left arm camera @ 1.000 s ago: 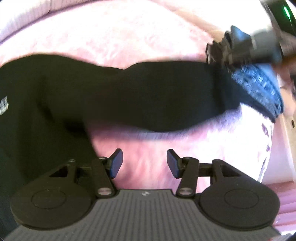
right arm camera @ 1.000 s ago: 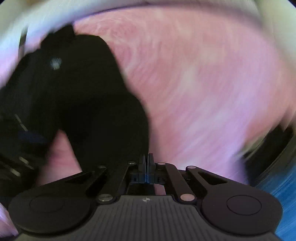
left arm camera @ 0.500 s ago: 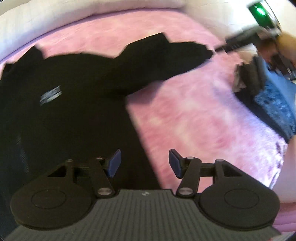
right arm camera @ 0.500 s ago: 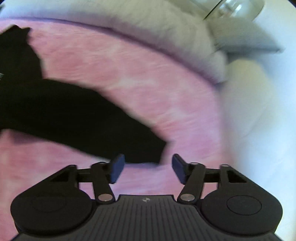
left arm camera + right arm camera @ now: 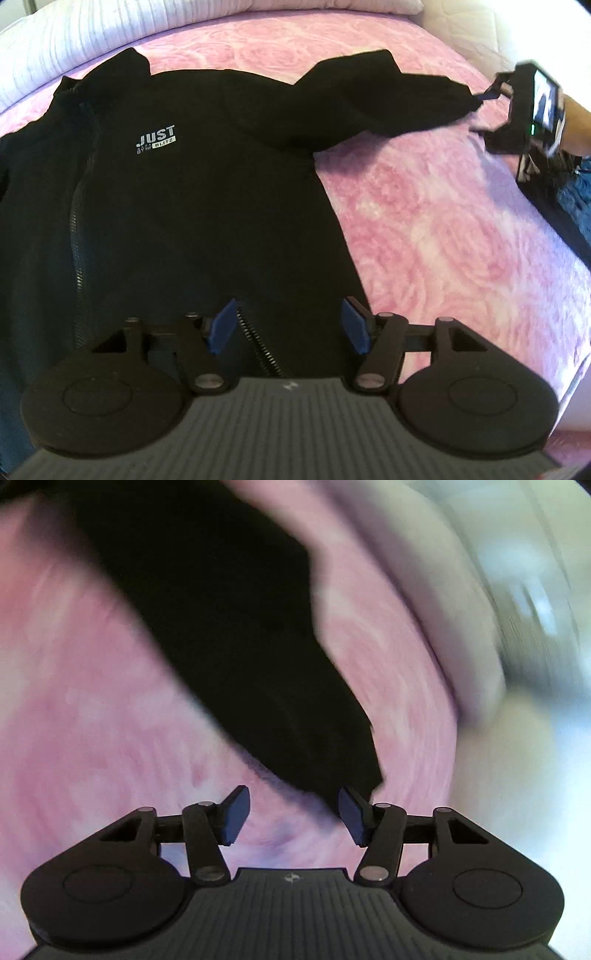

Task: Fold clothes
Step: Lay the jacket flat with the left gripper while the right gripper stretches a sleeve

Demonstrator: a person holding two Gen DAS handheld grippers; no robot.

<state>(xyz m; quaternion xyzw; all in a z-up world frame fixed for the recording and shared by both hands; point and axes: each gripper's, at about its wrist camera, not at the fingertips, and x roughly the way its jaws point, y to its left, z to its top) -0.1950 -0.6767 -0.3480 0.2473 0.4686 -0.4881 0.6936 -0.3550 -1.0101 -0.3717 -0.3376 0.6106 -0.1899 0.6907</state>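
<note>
One black zip-up jacket (image 5: 192, 192) is laid flat on a pink rose-patterned bedspread (image 5: 443, 229), its soft matte fabric marked w/ a white "JUST" logo (image 5: 156, 139) and a toothed zipper (image 5: 75, 258). One sleeve (image 5: 388, 99) is stretched toward the right gripper (image 5: 290, 814) — jaws spread, nothing pinched. The left gripper (image 5: 288, 325) is held over the hem, blue pads apart, empty. The right view is blurred.
</note>
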